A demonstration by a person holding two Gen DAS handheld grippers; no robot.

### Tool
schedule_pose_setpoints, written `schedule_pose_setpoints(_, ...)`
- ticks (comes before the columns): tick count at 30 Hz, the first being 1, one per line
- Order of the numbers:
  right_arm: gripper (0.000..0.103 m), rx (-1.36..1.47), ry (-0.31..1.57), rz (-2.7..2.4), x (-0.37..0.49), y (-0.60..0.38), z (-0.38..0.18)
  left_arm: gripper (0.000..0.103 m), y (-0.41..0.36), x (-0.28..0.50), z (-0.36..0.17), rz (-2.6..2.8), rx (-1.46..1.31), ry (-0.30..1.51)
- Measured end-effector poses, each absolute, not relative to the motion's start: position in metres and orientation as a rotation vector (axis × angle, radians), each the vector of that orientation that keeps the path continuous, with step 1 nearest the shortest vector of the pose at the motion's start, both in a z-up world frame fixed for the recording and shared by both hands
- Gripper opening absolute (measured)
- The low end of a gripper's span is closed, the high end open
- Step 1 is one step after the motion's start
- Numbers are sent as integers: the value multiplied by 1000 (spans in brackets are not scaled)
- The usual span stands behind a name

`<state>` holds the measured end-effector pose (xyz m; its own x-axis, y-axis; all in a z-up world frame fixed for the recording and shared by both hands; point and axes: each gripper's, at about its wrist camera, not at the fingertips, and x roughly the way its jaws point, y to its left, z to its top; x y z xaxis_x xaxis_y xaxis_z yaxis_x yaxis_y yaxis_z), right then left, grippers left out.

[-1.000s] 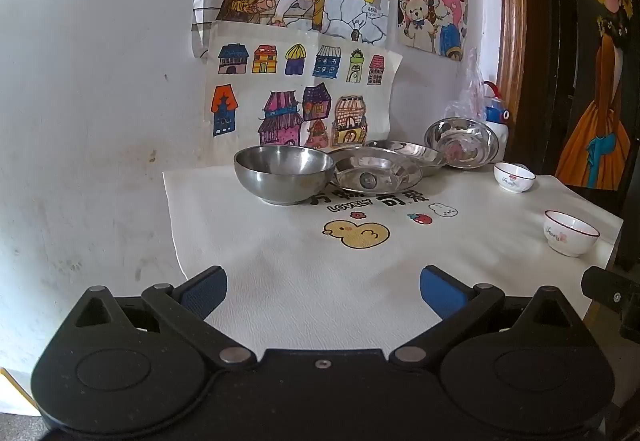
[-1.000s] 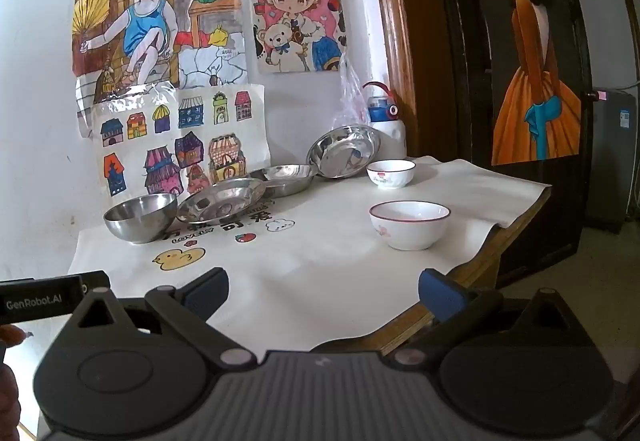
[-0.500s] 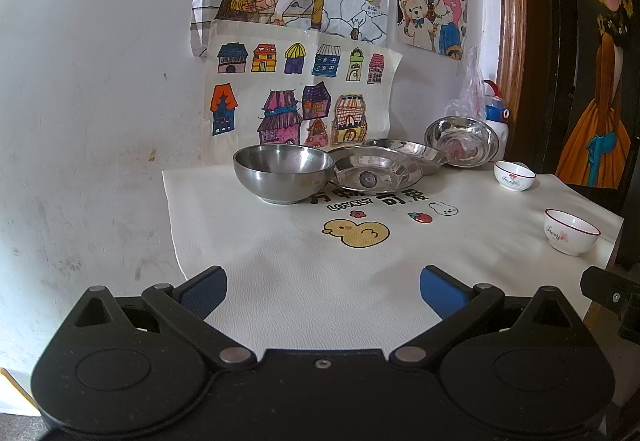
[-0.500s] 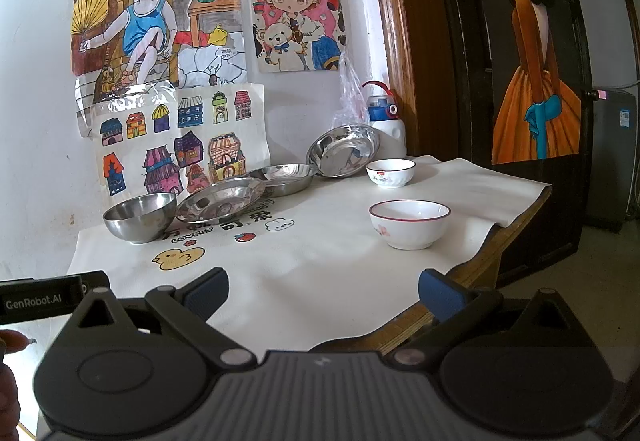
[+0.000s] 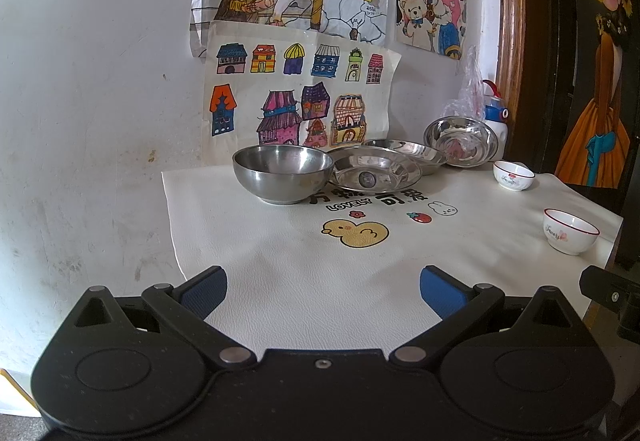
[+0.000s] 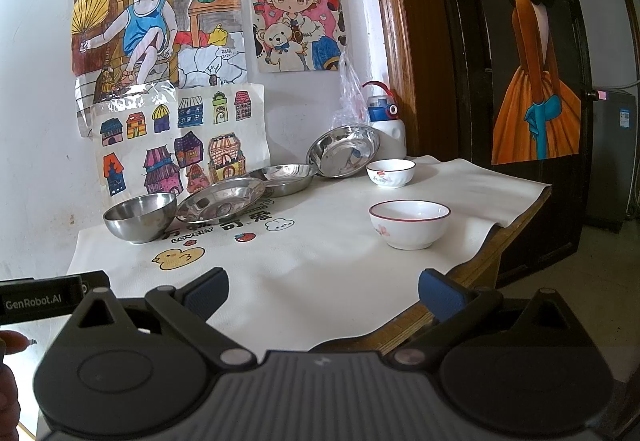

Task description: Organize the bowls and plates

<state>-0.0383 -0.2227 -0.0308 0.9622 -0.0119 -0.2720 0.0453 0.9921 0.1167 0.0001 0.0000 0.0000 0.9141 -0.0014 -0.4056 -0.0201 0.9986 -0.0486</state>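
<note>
Nothing looks sorted yet, judging by how the dishes lie: every piece sits on its own along the white printed mat (image 5: pixel 280 281) covering the bench, and none is nested in a like one. Going left to right in the left wrist view, the deep steel bowl (image 5: pixel 283 173) stands at centre left, its rim touching or just overlapping the shallow steel plate (image 5: pixel 374 173) beside it; a second steel plate (image 5: pixel 408 154) lies behind that, and a third steel dish (image 5: pixel 460 147) leans tilted against the white bottle (image 5: pixel 496 123) at the wall. Further right, the small white bowl (image 5: pixel 513 176) and the larger red-rimmed white bowl (image 5: pixel 570 231) stand well apart near the right edge. The left gripper (image 5: pixel 322 281) and the right gripper (image 6: pixel 322 283) both hover low in their frames over the near part of the mat, jaws spread wide and holding nothing. All the stacking is left: plates together, bowls together.
</note>
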Motion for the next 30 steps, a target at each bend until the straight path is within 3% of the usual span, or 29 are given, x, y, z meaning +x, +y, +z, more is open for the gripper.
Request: schedule_pose_setpoints(30, 103, 122, 278, -28, -36, -222, -30, 102, -3, 2, -4, 10, -50, 421)
